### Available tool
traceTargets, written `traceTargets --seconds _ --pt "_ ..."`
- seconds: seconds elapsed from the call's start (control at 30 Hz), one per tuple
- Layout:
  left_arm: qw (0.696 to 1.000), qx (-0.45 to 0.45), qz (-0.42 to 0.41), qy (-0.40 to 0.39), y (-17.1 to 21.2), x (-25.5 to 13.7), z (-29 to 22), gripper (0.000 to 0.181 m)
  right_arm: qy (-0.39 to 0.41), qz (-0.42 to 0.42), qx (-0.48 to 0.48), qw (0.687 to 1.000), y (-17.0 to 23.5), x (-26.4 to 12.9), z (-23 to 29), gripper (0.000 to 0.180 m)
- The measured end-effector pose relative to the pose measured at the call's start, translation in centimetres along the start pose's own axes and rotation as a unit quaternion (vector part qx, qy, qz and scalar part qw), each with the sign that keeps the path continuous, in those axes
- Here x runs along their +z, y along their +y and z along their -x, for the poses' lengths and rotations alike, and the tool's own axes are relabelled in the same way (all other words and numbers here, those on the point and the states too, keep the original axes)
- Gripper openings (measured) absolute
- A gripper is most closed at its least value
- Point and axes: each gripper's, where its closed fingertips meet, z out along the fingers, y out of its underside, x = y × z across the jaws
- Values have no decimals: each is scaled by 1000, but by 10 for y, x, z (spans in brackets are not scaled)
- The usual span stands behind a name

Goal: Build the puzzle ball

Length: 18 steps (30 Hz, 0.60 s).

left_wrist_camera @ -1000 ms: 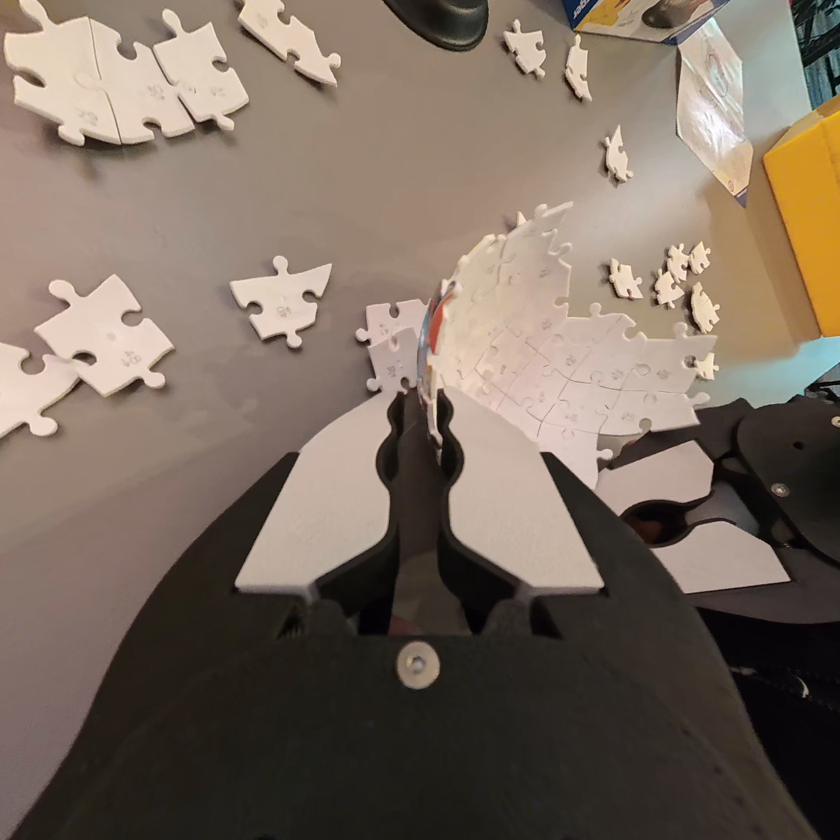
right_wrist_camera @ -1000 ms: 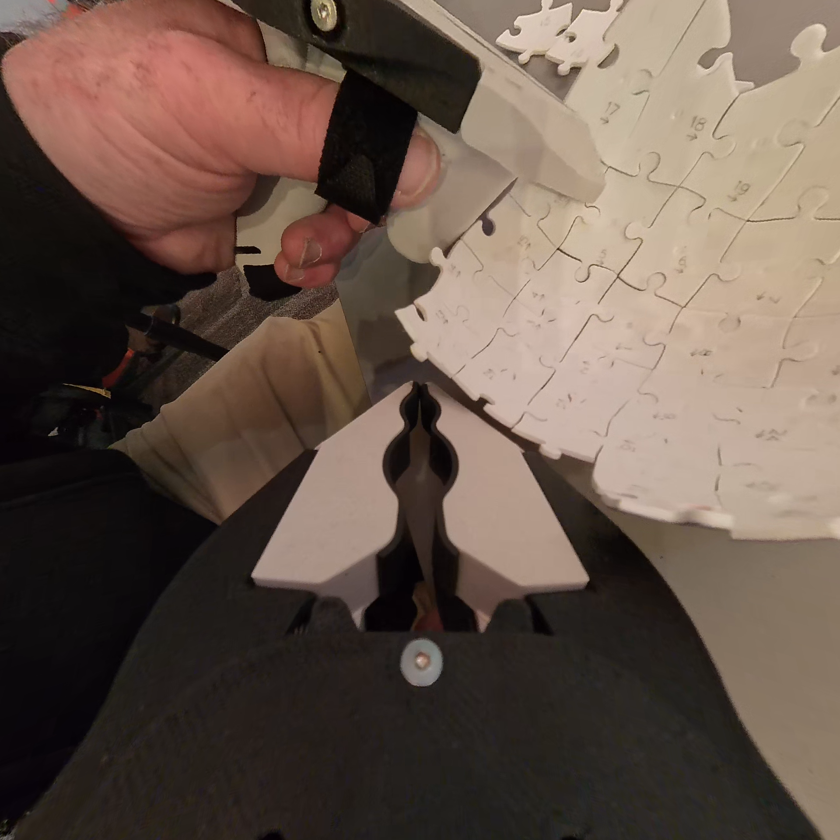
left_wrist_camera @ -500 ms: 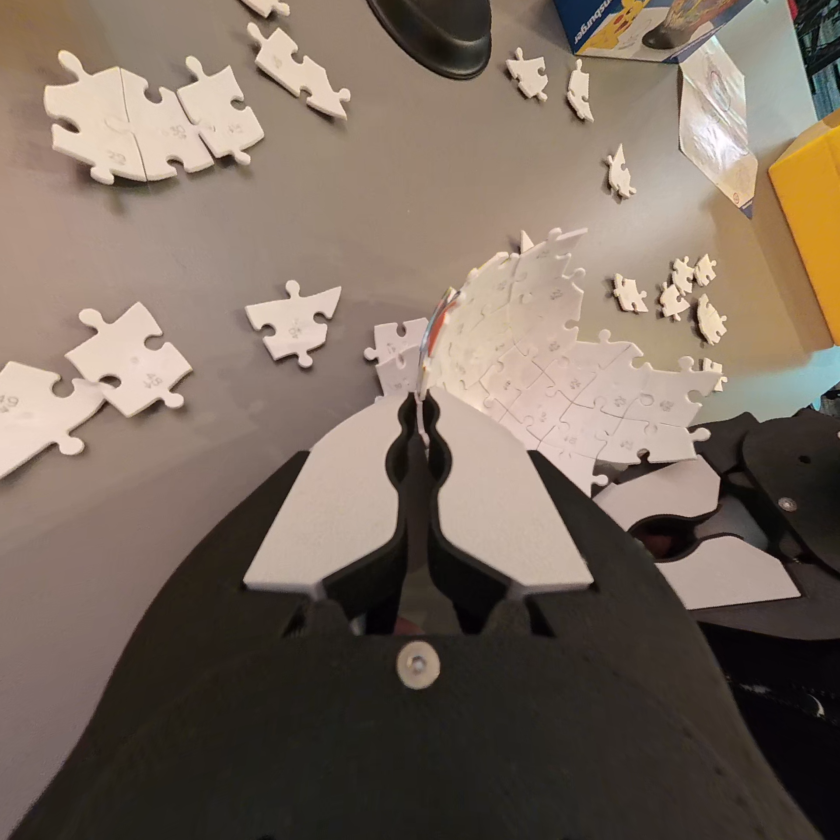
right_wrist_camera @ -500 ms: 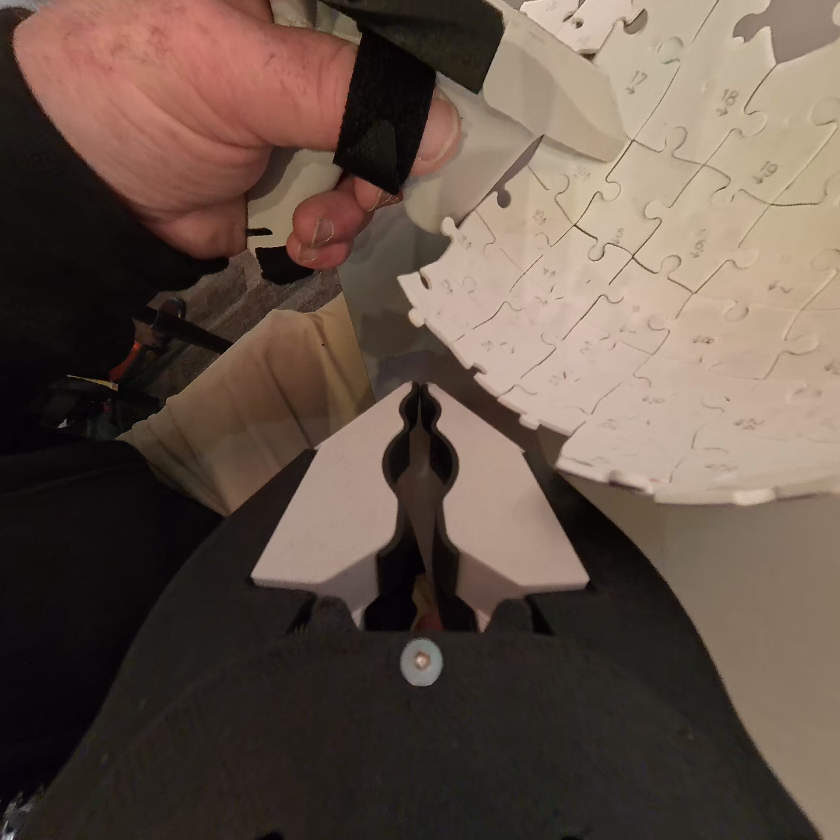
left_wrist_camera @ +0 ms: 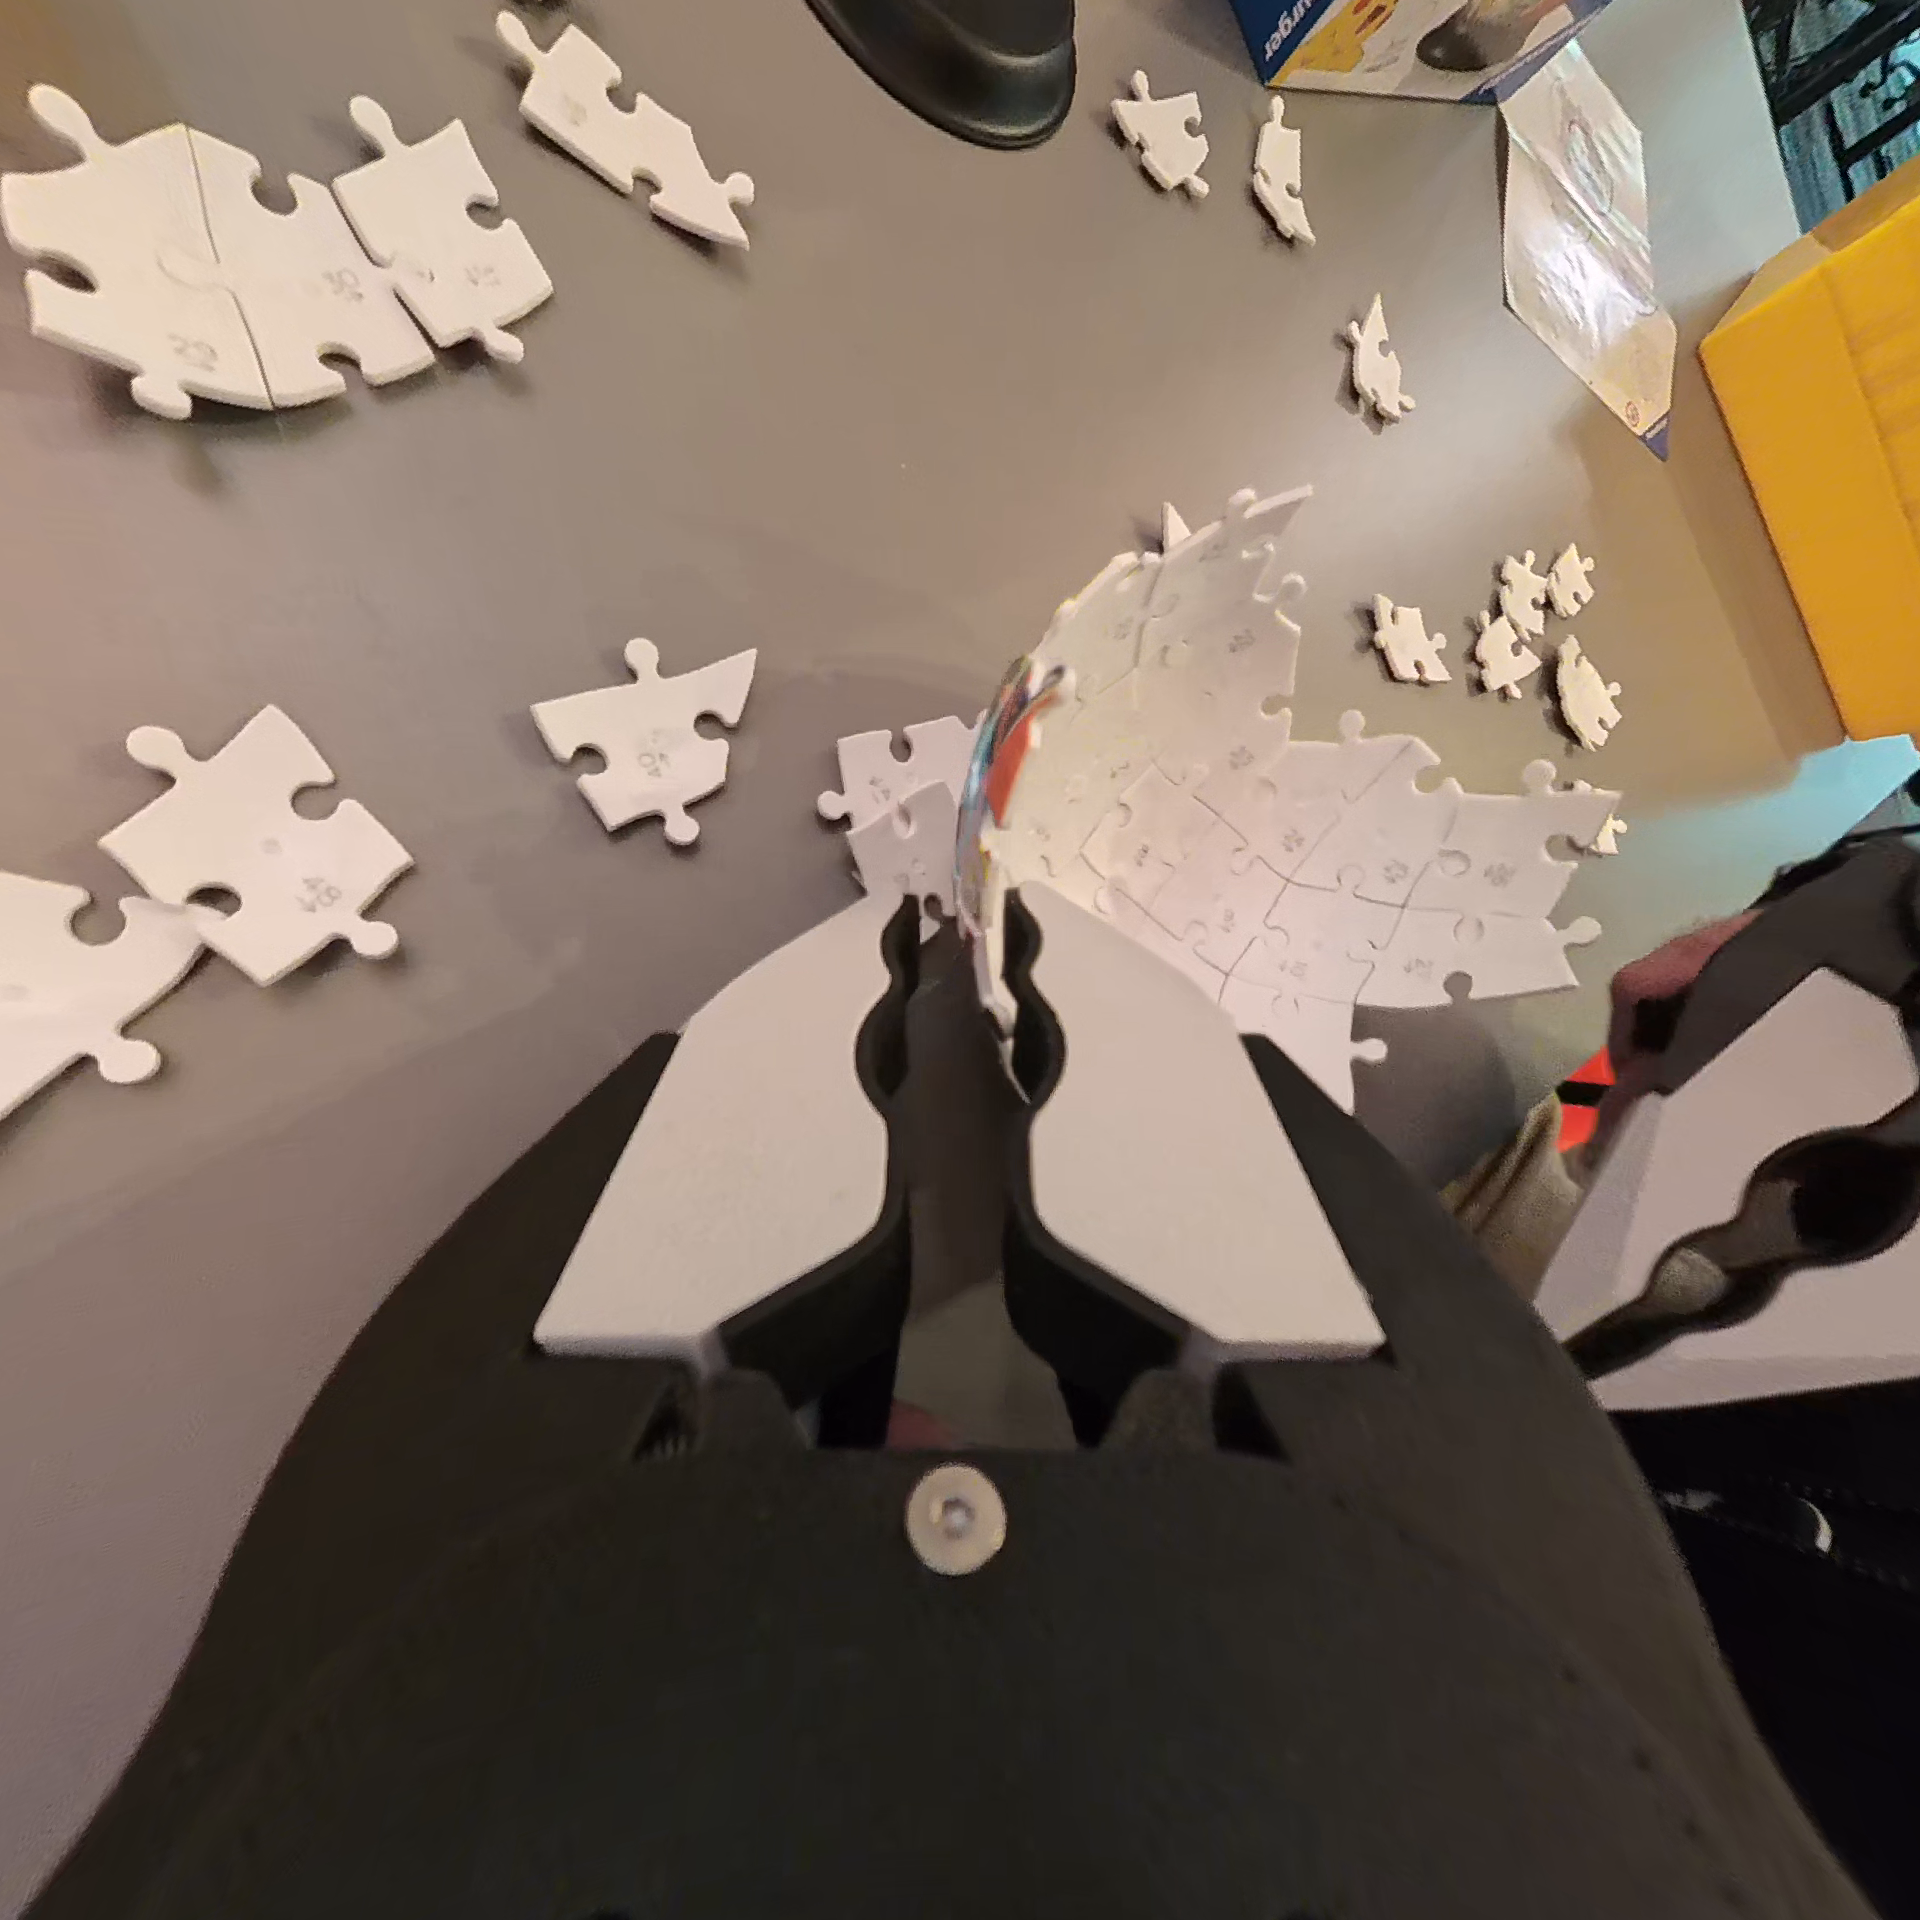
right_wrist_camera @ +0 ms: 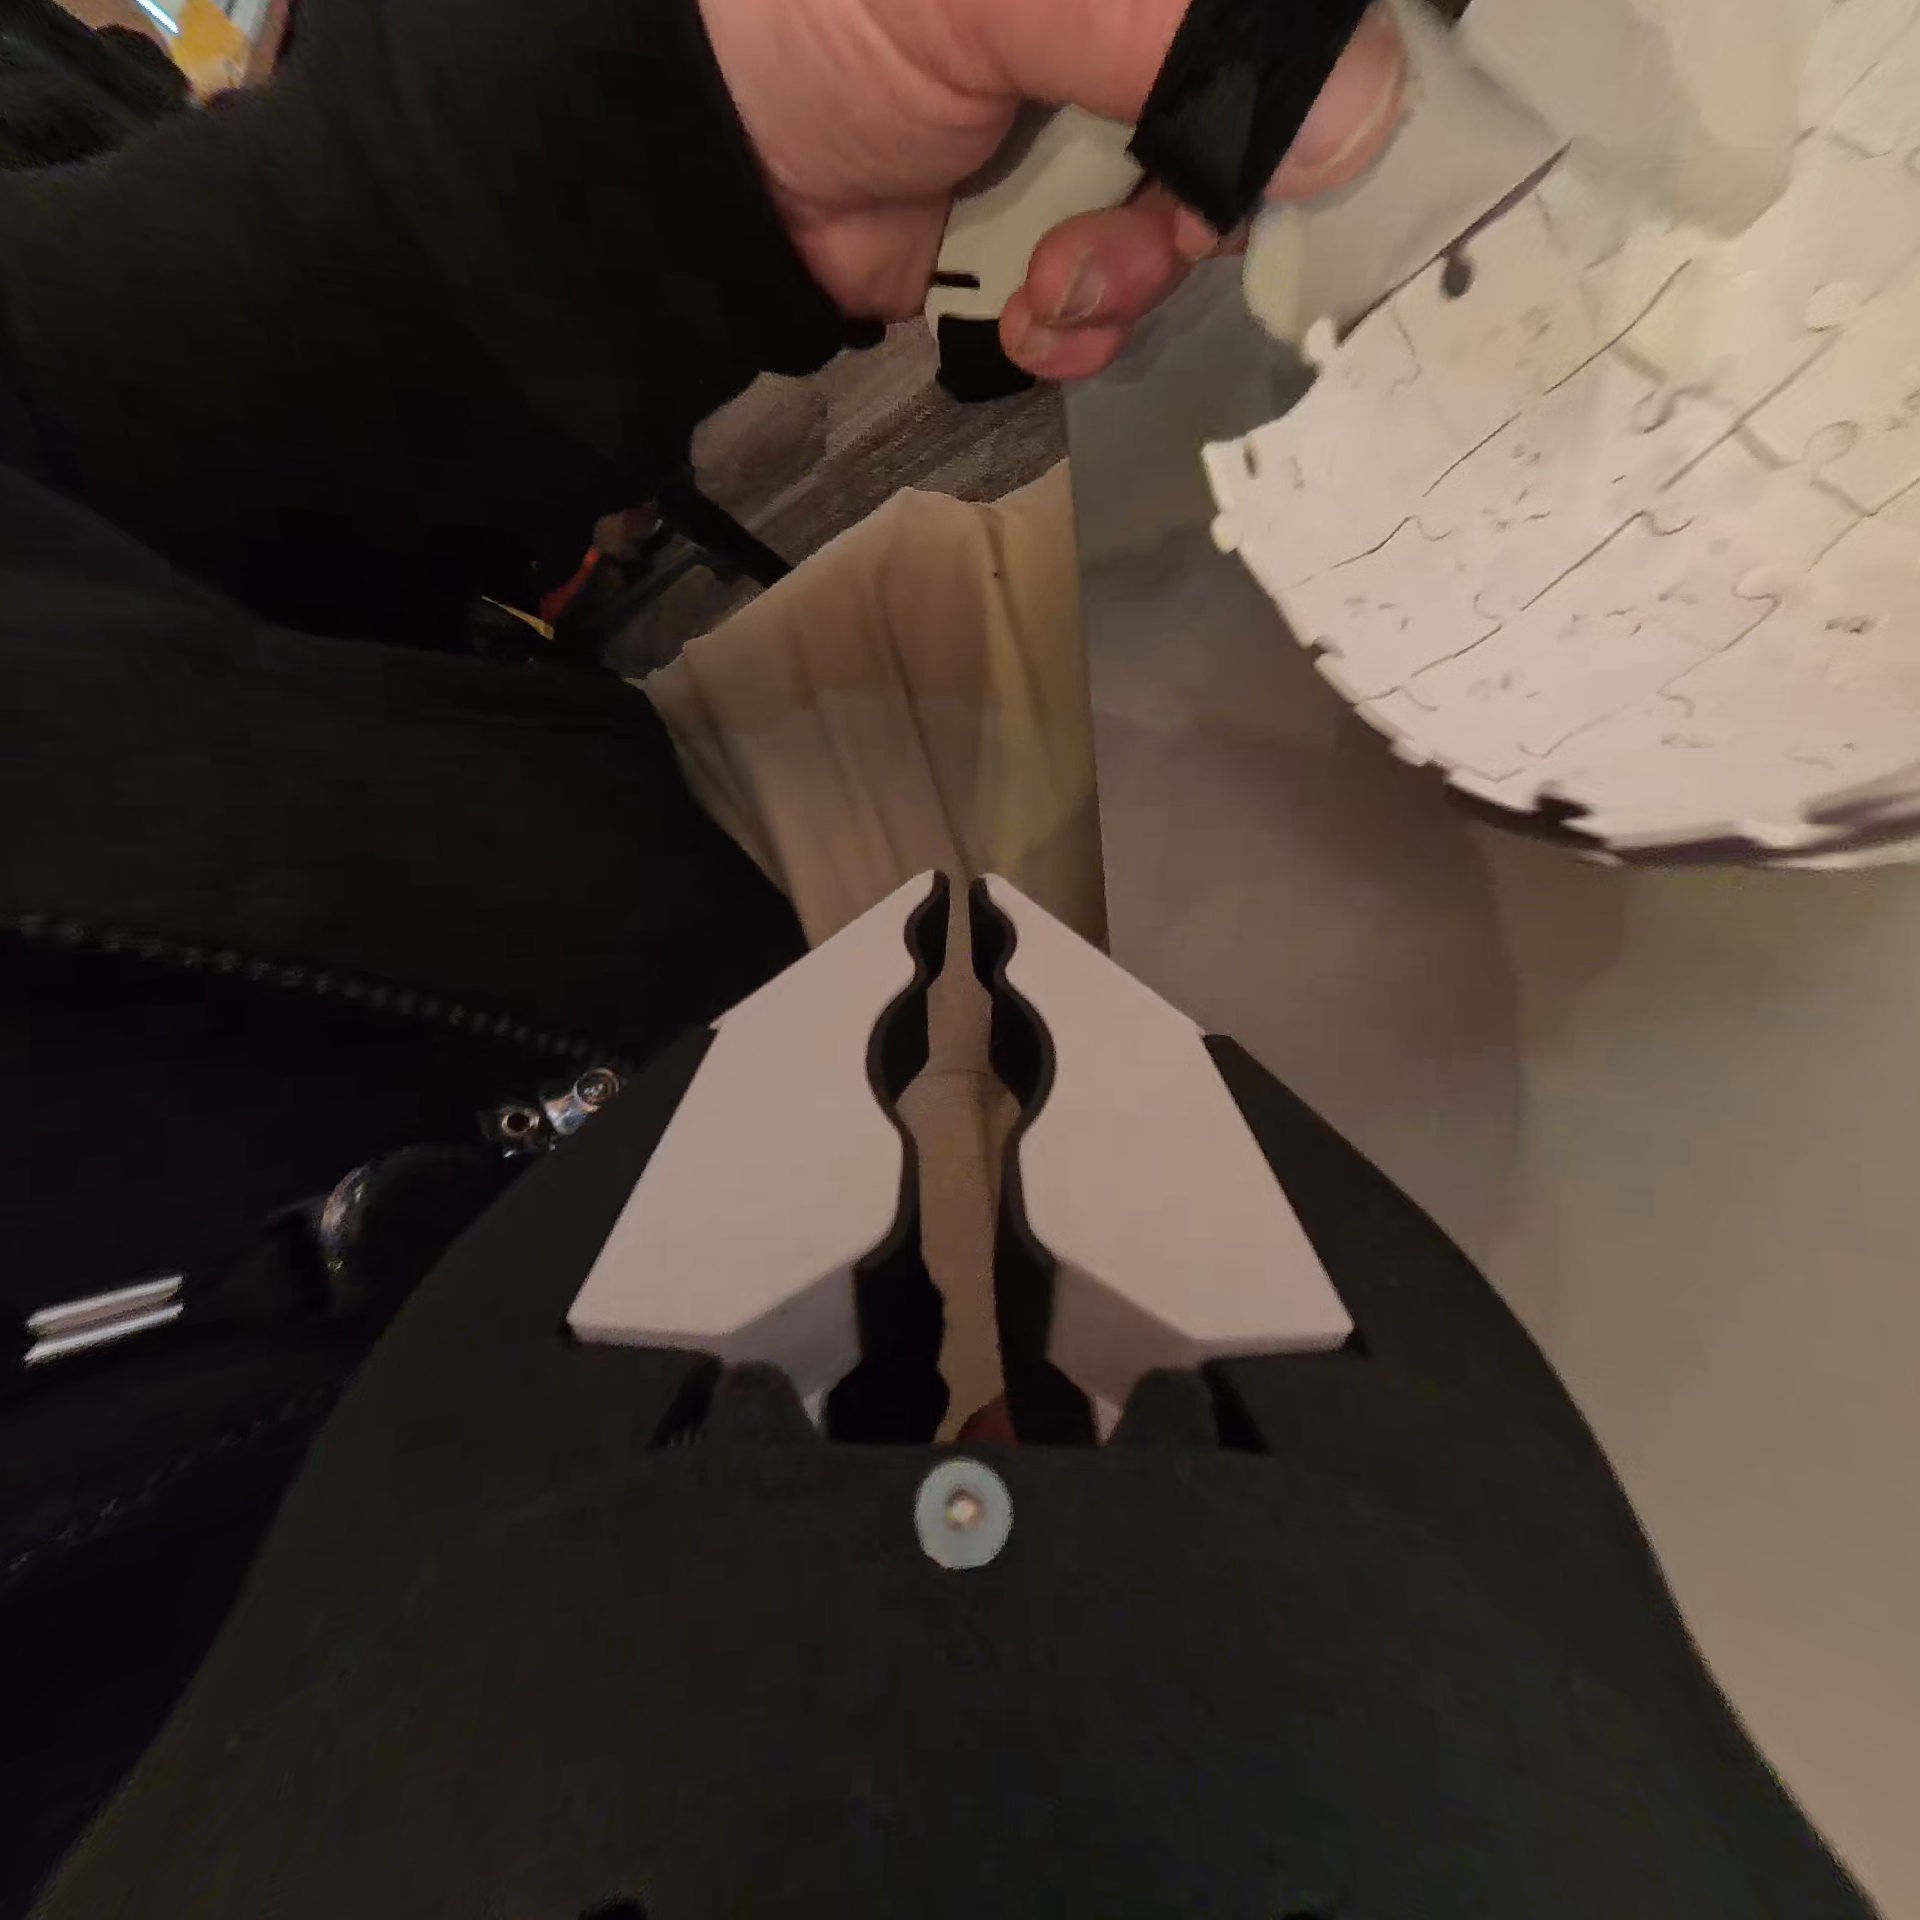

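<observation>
The half-built puzzle ball (left_wrist_camera: 1247, 810) is a white curved shell that stands on its edge on the grey table (left_wrist_camera: 831, 468). A strip of its coloured outer side shows at the rim. My left gripper (left_wrist_camera: 963, 920) is open, with the shell's rim between the jaws, close to the right finger. In the right wrist view the shell (right_wrist_camera: 1558, 623) is at the upper right, blurred. My right gripper (right_wrist_camera: 960, 888) is shut and empty, below and left of the shell at the table's near edge. It also shows at the right of the left wrist view (left_wrist_camera: 1605, 1330).
Loose white pieces lie left of the shell (left_wrist_camera: 649, 743) (left_wrist_camera: 260, 842), a joined group (left_wrist_camera: 239, 270) at the far left, and small pieces (left_wrist_camera: 1507, 644) to the right. A black stand (left_wrist_camera: 956, 62), blue box (left_wrist_camera: 1351, 42), leaflet (left_wrist_camera: 1579, 239) and yellow box (left_wrist_camera: 1839, 447) line the far side. A hand (right_wrist_camera: 935, 135) holds the left gripper. There is about 15 cm between the tips of the two grippers.
My left gripper's jaws, closed on the shell's rim half a second ago, have spread apart. My right gripper has drawn back from the shell toward the table's near edge.
</observation>
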Motion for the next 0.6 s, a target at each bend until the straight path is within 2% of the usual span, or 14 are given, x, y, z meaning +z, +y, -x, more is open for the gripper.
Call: traceTargets --seconds 0.17,0.47,0.6 --pt "1000 0 20 9 8 2 -1 18 9 -24 -5 1000 -12 -29 -9 2" --pt "999 2 37 13 12 3 1 8 37 -52 -32 997 -48 -75 -37 5" --pt "999 -2 35 21 10 2 -1 5 45 -59 -48 996 -62 -82 -43 8"
